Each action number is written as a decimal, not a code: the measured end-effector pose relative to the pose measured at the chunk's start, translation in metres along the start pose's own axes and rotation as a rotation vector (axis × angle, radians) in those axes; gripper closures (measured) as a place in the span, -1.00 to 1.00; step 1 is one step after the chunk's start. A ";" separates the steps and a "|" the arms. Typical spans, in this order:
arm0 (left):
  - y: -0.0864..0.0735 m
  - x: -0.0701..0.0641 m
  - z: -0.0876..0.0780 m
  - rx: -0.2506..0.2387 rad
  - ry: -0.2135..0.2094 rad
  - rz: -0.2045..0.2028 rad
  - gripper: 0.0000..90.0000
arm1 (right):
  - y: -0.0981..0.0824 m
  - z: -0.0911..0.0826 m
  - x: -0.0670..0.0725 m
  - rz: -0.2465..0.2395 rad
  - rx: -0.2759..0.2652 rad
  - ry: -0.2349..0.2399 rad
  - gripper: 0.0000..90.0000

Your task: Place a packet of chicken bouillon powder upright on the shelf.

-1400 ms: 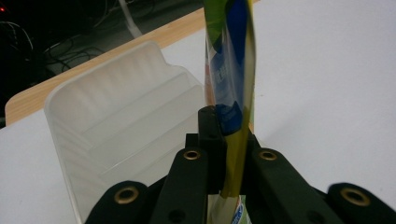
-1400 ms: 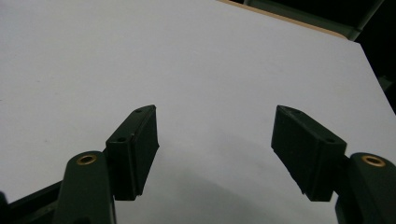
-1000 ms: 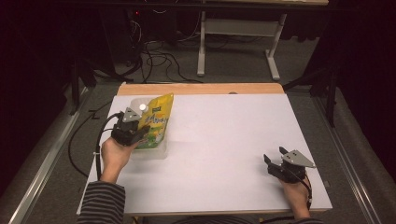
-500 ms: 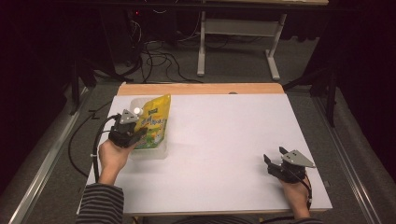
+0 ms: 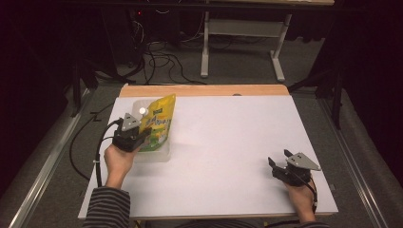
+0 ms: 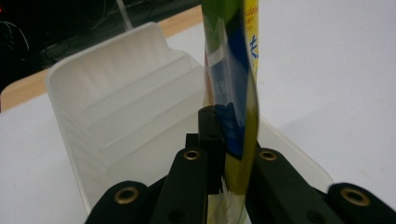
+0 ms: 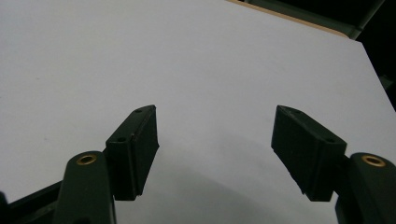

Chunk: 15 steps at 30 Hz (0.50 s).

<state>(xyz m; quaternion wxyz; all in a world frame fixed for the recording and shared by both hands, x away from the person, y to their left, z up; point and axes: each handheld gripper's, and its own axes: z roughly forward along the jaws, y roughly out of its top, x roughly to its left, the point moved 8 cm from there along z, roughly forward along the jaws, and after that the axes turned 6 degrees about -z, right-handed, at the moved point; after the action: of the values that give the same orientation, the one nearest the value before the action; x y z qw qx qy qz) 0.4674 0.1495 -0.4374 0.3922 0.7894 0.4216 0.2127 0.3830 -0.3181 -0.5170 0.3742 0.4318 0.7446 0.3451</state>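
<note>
While the left hand-held gripper (image 6: pixel 224 154) clamps the yellow pouch (image 6: pixel 233 93) over the white tray (image 6: pixel 116 107), the right hand-held gripper (image 7: pixel 215 149) gapes.

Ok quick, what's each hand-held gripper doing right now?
Left hand-held gripper: closed on the yellow pouch, over the clear bin.
Right hand-held gripper: open, holding nothing.

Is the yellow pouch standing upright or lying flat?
Upright: the yellow pouch stands on edge over the white container, clamped by the left gripper.
</note>
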 end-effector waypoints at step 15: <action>-0.018 0.009 -0.014 0.013 -0.003 -0.036 0.76 | 0.000 0.000 0.000 -0.009 0.007 -0.002 -0.28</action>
<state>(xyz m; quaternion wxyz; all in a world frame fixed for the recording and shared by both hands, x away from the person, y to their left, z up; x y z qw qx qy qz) 0.4540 0.1696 -0.4432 0.3914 0.7845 0.4365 0.2018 0.3831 -0.3179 -0.5175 0.3750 0.4298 0.7475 0.3405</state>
